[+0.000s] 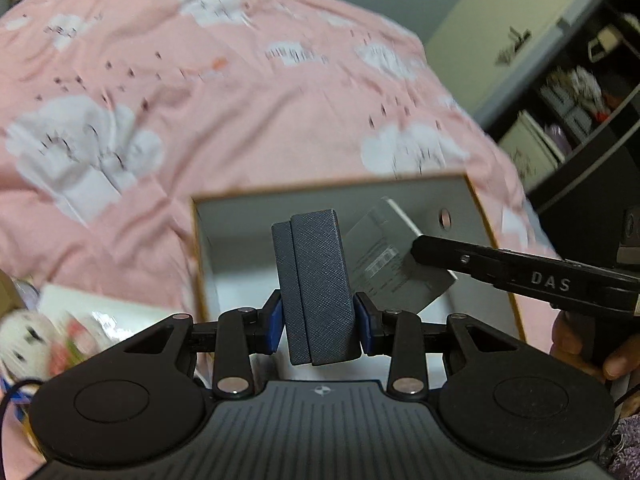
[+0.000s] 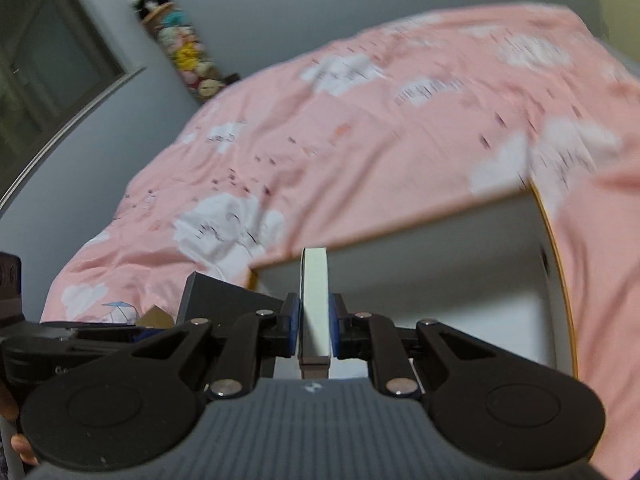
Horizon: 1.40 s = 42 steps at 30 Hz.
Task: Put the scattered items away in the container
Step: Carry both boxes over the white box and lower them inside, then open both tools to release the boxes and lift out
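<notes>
The left gripper [image 1: 318, 320] is clamping a dark grey case [image 1: 314, 280] upright between its blue pads [image 1: 275, 326], jaws closed to the case's width. The case is standing up out of the jaws, its textured face showing a seam down the middle, and it is hanging over the open box [image 1: 472, 208]. Just right of the left jaws, a flat white carton [image 1: 384, 256] is tilting over the box, and the right gripper's dark finger [image 1: 452, 258], marked DAS, is pressing on the carton's near corner. A thumb [image 1: 620, 364] is showing under that gripper at the far right edge.

The right gripper [image 2: 315, 330] is pinching the same carton [image 2: 315, 300] edge-on, jaws drawn in narrow on its thin white edge. Left of these jaws the case [image 2: 216, 300] is showing as a dark slab, with the left gripper [image 2: 60, 340] below it. Ahead and to the right of the jaws the box's [image 2: 420, 276] white inner walls are opening up, with a small hole in the right wall.

Beyond both pairs of jaws the box is sitting on a pink quilt [image 1: 240, 100] printed with white clouds; motion is blurring it. Low to the left of the left jaws a plush toy [image 1: 28, 340] is lying, too blurred for detail. Far right of them dark shelves [image 1: 580, 112] are holding indistinct clutter. Far left of the right jaws a tall column of soft toys [image 2: 176, 36] is leaning on the grey wall.
</notes>
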### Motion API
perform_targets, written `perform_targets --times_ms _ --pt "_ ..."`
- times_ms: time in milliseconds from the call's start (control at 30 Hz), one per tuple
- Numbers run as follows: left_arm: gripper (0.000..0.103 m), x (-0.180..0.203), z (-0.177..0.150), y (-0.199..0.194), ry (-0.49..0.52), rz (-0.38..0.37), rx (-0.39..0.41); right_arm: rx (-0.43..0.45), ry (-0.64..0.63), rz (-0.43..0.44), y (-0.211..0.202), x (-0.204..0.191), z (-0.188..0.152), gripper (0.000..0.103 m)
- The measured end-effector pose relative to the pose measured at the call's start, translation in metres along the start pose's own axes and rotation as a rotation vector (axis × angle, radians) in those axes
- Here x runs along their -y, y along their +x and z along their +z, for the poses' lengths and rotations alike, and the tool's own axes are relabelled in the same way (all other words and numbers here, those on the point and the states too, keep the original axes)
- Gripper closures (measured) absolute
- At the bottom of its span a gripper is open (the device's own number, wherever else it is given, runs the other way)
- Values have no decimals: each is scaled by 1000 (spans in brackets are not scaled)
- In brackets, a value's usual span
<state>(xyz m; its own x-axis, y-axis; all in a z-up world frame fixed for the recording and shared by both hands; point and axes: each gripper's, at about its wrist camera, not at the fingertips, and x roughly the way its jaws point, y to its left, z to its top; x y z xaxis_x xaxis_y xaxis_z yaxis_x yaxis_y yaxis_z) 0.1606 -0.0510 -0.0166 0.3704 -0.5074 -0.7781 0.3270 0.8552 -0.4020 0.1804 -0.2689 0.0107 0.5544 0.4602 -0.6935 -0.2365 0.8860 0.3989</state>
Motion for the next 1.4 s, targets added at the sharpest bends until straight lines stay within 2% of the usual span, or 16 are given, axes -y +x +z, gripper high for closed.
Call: perform_targets --times_ms 233,400,700,933,1133,1267,1400 --pt "61 24 -28 25 58 65 -85 -59 89 -74 13 20 -39 86" --pt "61 32 -41 45 70 139 -133 -72 43 -115 24 12 -52 86" --pt "61 25 -49 67 19 191 -220 -124 58 -94 38 18 -62 86" --pt "60 33 -51 72 57 224 -221 -150 75 -86 39 23 -65 86" --pt "51 34 -54 70 65 193 -223 -155 66 -95 38 23 -66 86" --pt "50 32 -50 68 25 193 -219 -165 67 -96 40 23 -67 85" --pt "50 33 -52 53 41 165 -191 -169 55 -94 40 19 -67 85"
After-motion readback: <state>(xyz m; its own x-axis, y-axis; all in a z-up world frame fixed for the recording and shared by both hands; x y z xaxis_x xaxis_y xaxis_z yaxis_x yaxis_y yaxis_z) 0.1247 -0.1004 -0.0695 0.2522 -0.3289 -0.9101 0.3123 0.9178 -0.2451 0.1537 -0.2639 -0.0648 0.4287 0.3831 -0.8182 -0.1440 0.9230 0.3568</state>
